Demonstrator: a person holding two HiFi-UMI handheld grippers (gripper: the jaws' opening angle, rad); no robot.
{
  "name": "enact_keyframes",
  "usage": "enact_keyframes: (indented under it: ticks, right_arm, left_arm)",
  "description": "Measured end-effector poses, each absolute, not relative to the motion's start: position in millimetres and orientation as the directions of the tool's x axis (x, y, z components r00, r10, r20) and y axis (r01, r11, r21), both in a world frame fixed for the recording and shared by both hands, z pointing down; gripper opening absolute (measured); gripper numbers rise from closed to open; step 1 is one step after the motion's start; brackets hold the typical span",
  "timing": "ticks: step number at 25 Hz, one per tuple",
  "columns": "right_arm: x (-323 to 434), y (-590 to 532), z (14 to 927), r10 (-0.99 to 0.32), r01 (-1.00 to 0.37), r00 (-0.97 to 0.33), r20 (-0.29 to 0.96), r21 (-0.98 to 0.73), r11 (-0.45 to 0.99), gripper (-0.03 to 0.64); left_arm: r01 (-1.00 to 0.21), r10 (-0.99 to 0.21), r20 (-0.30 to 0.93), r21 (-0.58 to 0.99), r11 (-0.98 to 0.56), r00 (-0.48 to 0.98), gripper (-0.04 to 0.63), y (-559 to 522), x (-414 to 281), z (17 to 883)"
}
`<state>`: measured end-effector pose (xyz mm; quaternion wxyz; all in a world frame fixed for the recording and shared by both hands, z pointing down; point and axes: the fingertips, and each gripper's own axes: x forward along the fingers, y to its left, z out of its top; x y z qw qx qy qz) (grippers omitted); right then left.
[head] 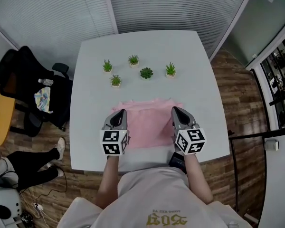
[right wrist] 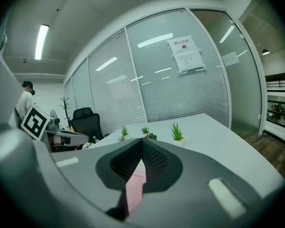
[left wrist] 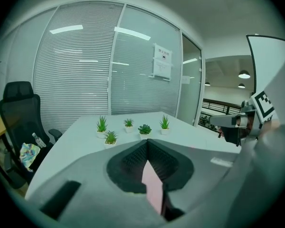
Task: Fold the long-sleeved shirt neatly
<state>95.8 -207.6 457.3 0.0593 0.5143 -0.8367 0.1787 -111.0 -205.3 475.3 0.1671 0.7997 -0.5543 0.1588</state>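
Both grippers pinch the pink shirt, ready for a fold

The left gripper (head: pixel 119 113) and right gripper (head: pixel 177 110) are each clamped on pink cloth at the sides of the shirt (head: pixel 149 122), probably so it lifts evenly. It lies on the surface (head: pixel 92 80) before the person, long axis side to side. Which end holds the collar is unclear.

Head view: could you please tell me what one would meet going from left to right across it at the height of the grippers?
yellow desk → black office chair → left gripper → right gripper → wooden floor. The pink shirt stretches across both grippers, so it is left out of the order.
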Motion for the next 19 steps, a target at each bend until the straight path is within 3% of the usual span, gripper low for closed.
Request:
enact_keyframes:
  ticks: [19]
  right_arm:
    - [111,-210,463,-0.842,-0.889,-0.451,0.296,-0.237,0.393,0.012]
  left_arm:
    - [-0.939,-0.823,0.456,0.102,-0.329,0.338,0.009,-205,-111,483]
